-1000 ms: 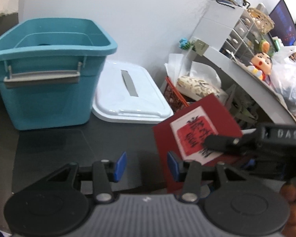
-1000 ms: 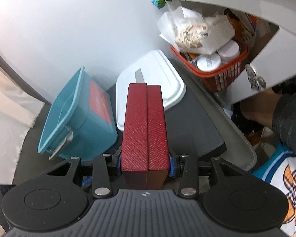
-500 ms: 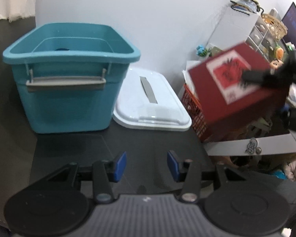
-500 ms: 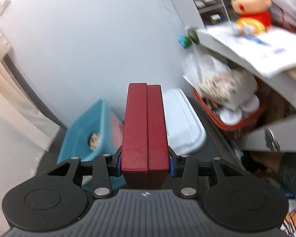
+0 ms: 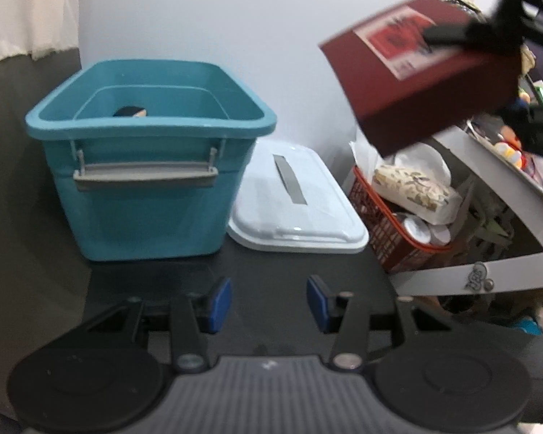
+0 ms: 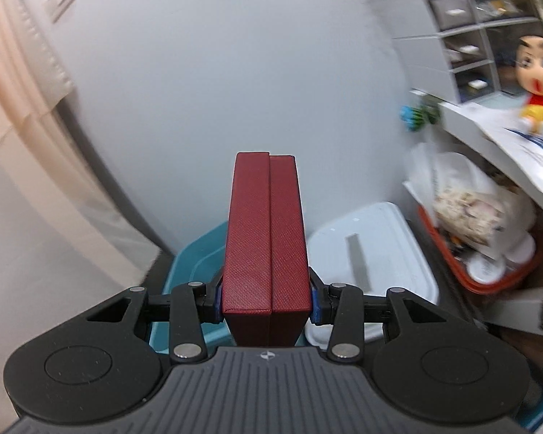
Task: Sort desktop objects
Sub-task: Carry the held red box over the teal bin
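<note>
My right gripper (image 6: 266,305) is shut on a dark red box (image 6: 266,238) and holds it high in the air. In the left wrist view the red box (image 5: 427,83) hangs at the upper right, up and to the right of the teal bin (image 5: 148,155). A dark round thing (image 5: 130,111) lies inside the bin. My left gripper (image 5: 268,303) is open and empty, low over the black desk (image 5: 271,267). In the right wrist view the teal bin (image 6: 195,264) shows below and behind the box.
A white bin lid (image 5: 293,202) lies flat right of the teal bin. A red basket (image 5: 398,238) with bags and jars stands under a grey shelf (image 5: 488,275). A cartoon doll (image 6: 539,83) and small drawers (image 6: 463,29) stand at the right.
My right gripper has lifted the red box from desk height up and over toward the teal bin. The left gripper has stayed open and drawn back a little.
</note>
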Available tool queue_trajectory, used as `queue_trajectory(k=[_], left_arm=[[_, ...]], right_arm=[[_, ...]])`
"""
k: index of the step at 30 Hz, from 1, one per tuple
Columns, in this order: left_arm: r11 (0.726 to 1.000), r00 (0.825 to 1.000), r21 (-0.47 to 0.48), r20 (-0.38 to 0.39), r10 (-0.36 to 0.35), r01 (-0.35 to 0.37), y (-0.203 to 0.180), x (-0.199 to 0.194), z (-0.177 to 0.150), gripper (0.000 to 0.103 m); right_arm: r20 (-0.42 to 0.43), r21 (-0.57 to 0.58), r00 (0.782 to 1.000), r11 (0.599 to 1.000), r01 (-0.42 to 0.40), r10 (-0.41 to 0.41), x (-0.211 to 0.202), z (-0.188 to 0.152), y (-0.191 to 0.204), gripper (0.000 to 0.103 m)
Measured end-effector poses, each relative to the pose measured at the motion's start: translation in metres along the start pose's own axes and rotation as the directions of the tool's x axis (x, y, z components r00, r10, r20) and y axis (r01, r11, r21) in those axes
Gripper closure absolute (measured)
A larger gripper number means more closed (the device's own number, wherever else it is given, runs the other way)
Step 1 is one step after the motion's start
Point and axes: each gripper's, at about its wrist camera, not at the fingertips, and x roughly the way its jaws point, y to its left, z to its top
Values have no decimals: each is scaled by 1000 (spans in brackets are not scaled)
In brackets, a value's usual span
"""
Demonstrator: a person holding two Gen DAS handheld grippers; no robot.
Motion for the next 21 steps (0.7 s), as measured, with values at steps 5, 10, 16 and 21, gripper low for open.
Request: queue_trajectory(k=[5, 10, 16, 21], left_arm=[[1000, 1000, -27, -2, 16, -16, 7, 1, 0, 54], [999, 1000, -29, -6, 21, -22, 9, 4, 1, 54], [999, 1000, -36, -20, 24, -24, 11, 8, 0, 54], [999, 999, -44, -23, 31, -32, 14, 8, 0, 54]], right_arm=[[-11, -74, 998, 995, -60, 60, 19, 7, 28, 59], [-53, -143, 995, 985, -97, 90, 42, 15, 50, 59], [-108, -222, 987, 964, -144, 123, 63, 23, 74, 59], [-127, -295, 984, 942, -161, 129, 79, 26, 91, 59]])
